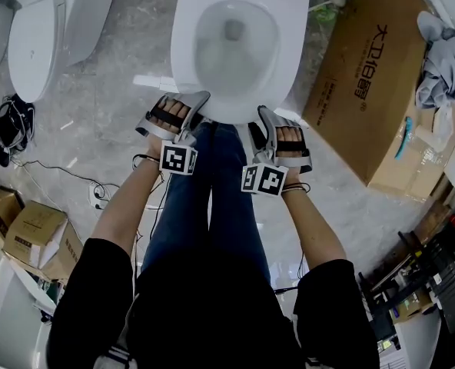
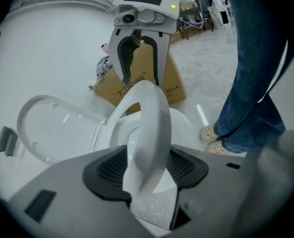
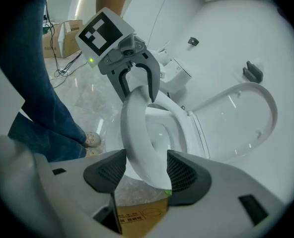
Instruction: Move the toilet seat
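The white toilet seat (image 1: 187, 29) lies over the bowl at the top of the head view, and both grippers hold its front rim. My left gripper (image 1: 187, 123) grips the rim left of centre, my right gripper (image 1: 264, 127) right of centre. In the left gripper view the seat ring (image 2: 149, 113) stands tilted up off the bowl (image 2: 183, 125), with the pads of my left gripper (image 2: 147, 168) against both of its sides. The right gripper view shows the same ring (image 3: 137, 133) pinched in my right gripper (image 3: 146, 171). The lid (image 3: 246, 118) stands open behind.
A large cardboard box (image 1: 373, 83) lies right of the toilet, with cloth on it. A second toilet (image 1: 35, 37) stands at the far left, with cables (image 1: 12, 129) and small boxes (image 1: 28, 233) on the floor. The person's legs (image 1: 212, 198) stand right before the bowl.
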A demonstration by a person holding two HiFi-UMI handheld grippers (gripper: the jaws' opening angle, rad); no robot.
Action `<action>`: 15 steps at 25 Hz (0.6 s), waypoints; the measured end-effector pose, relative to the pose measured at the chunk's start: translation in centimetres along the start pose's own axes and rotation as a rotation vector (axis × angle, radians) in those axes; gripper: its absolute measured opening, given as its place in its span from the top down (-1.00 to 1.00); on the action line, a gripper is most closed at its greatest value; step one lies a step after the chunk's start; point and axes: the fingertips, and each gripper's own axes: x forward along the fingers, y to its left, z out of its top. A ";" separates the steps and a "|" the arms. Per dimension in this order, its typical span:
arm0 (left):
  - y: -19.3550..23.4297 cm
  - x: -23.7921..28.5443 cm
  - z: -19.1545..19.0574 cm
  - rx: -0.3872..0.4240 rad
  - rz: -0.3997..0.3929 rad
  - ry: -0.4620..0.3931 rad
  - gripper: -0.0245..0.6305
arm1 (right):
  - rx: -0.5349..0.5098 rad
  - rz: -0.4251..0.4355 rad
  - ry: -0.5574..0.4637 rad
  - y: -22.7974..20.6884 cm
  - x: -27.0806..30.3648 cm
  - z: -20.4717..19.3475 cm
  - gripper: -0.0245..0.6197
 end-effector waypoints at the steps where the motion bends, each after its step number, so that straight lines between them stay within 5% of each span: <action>1: 0.2 -0.3 0.1 0.007 -0.001 -0.001 0.22 | 0.004 -0.003 0.001 -0.2 -0.3 0.1 0.07; 15: 4.0 -2.8 1.2 0.026 -0.026 0.039 0.40 | 0.060 -0.029 0.018 -3.5 -3.3 1.2 0.10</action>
